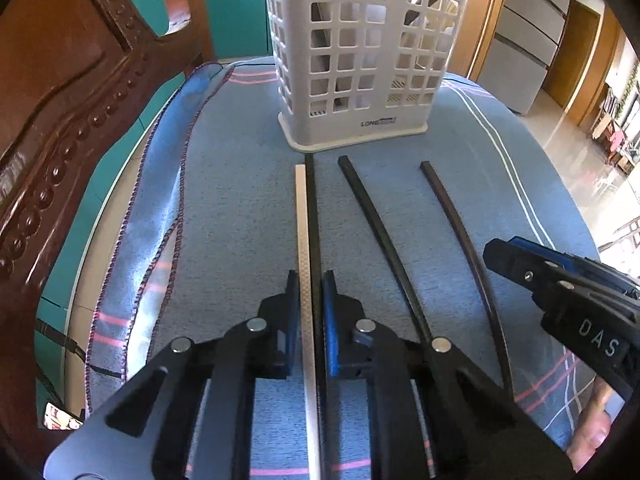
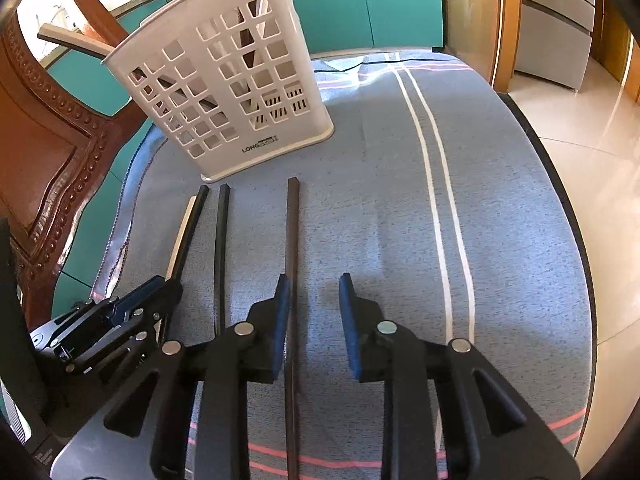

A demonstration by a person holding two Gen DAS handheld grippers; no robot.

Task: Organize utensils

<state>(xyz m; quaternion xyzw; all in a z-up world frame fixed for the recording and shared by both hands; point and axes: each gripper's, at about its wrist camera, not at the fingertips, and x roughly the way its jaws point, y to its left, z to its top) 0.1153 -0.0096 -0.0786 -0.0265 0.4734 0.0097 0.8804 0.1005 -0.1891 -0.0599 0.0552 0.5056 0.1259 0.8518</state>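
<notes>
Four chopsticks lie side by side on the blue cloth-covered surface, their far tips just short of the white slotted basket, so most of the sorting looks yet to be done. The left claw is closed around the white chopstick and the black chopstick touching it, both squeezed between its blue pads. The right claw stands partly open astride the brown chopstick, its pads not pressing it. The middle black chopstick lies untouched. Only the right wrist view shows utensils already in the basket: dark sticks behind the slots and a pale handle poking over the rim; the left view shows the two-stick pinch clearly.
</notes>
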